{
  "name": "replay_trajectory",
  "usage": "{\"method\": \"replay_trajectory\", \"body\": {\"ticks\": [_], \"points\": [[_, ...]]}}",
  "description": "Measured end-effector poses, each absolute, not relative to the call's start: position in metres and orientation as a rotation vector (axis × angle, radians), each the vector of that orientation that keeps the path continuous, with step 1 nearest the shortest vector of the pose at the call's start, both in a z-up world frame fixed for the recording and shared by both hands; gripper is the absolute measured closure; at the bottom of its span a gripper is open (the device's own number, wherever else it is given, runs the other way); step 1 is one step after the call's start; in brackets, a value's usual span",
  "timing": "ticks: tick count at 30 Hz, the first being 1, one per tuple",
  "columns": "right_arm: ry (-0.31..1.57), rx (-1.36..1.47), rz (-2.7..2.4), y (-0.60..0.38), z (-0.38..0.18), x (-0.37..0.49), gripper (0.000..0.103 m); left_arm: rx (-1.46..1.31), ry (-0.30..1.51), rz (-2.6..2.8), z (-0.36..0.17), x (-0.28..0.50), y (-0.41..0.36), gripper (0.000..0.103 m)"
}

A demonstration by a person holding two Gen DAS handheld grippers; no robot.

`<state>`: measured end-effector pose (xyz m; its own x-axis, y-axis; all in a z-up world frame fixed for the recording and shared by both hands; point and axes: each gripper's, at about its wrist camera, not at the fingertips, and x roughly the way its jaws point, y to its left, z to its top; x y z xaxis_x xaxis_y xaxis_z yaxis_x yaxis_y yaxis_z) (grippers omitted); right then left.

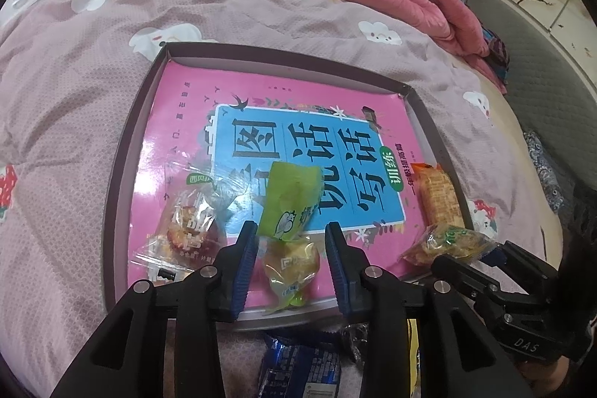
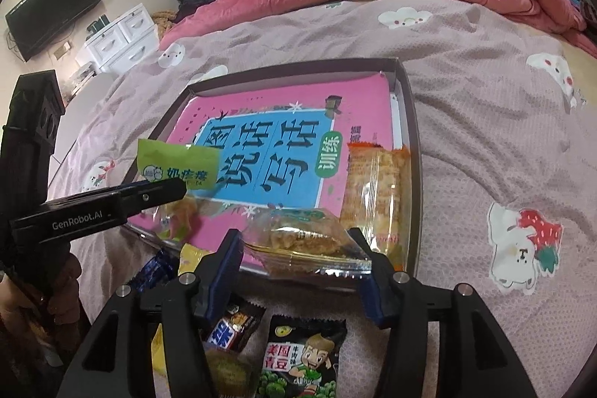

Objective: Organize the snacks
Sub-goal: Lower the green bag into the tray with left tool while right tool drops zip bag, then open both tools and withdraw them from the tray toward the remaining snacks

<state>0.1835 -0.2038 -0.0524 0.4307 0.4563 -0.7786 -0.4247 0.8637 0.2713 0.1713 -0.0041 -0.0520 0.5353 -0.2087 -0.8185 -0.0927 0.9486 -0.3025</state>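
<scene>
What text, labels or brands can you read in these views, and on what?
"GenRobot.AI": side of the left gripper.
"DAS": body of the right gripper.
"说话写话" and "训练": pink book in the tray.
"奶疙瘩": green packet.
"美国青豆": black packet on the bed.
Small print on the book, the clear wrappers and the blue packet: unreadable.

"GenRobot.AI" on the left gripper [image 2: 164,198]; "DAS" on the right gripper [image 1: 481,258].
</scene>
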Motion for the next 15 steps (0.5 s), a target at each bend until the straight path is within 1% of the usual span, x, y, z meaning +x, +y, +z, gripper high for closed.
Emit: {"method": "replay_trajectory", "body": {"ticks": [5, 8, 15], "points": [[0.977, 0.016, 0.549, -0.196, -0.055, 0.186, 0.046, -0.328, 1.009, -0.07, -0.051, 0.171, -0.005, 0.064], [0.968, 0.002, 0.543, -0.188, -0.056, 0.19, 0.045, -0.328, 1.006, -0.071, -0.05, 0.17, -0.005, 0.061], [0.961, -0.03, 0.516, -0.175, -0.065, 0.194, 0.044, -0.325, 1.007, -0.054, -0.051, 0.168, 0.0, 0.059]]}}
